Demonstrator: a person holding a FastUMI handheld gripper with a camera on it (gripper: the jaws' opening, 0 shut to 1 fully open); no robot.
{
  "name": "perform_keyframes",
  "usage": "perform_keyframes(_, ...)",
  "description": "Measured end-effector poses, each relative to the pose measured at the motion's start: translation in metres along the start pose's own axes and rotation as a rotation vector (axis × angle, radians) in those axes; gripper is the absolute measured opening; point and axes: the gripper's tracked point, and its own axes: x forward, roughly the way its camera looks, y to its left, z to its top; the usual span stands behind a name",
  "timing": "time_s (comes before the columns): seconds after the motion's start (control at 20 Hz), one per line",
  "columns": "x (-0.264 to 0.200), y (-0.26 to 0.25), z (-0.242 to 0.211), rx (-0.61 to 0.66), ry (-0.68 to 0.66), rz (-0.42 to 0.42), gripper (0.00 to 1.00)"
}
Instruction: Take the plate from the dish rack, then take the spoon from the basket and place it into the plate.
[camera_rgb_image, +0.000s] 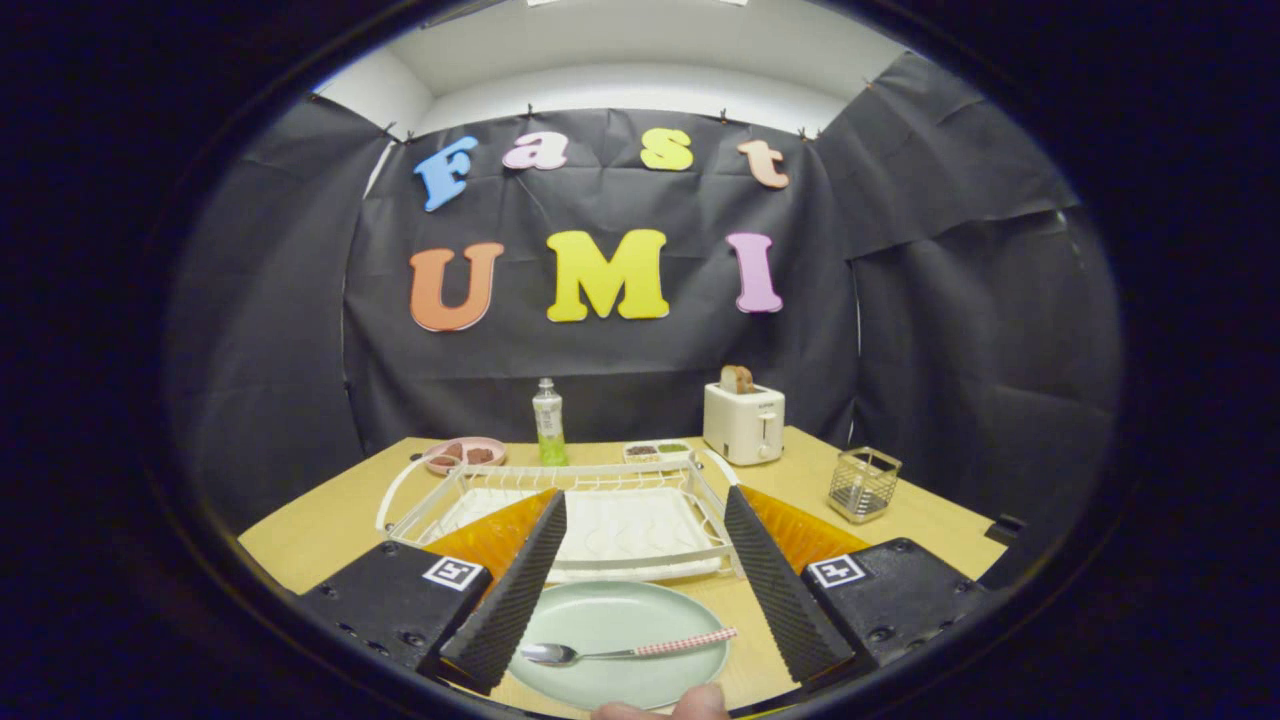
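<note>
my gripper (640, 580) stood wide, holding nothing; the slim metal spoon with checked pink handle (625, 651) lay in the pale green round plate (620, 615), looking light, slippery, best gripped mid-handle.

Gripper (640, 585) fingers (515, 590) spread wide, holding nothing; a fingertip (690, 705) beneath them.

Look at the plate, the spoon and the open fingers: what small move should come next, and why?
Probably just draw the gripper back and up. The spoon already lies in the plate, the fingers are open with nothing held, and the dish rack beyond holds no plate, so the task looks done.
</note>
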Motion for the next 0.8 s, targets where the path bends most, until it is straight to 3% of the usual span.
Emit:
perform_keyframes(0.25,-0.027,0.005,0.013,-0.027,-0.055,0.066,1.00)
perform_keyframes(0.8,-0.053,-0.020,0.014,-0.021,-0.108,0.085,1.00)
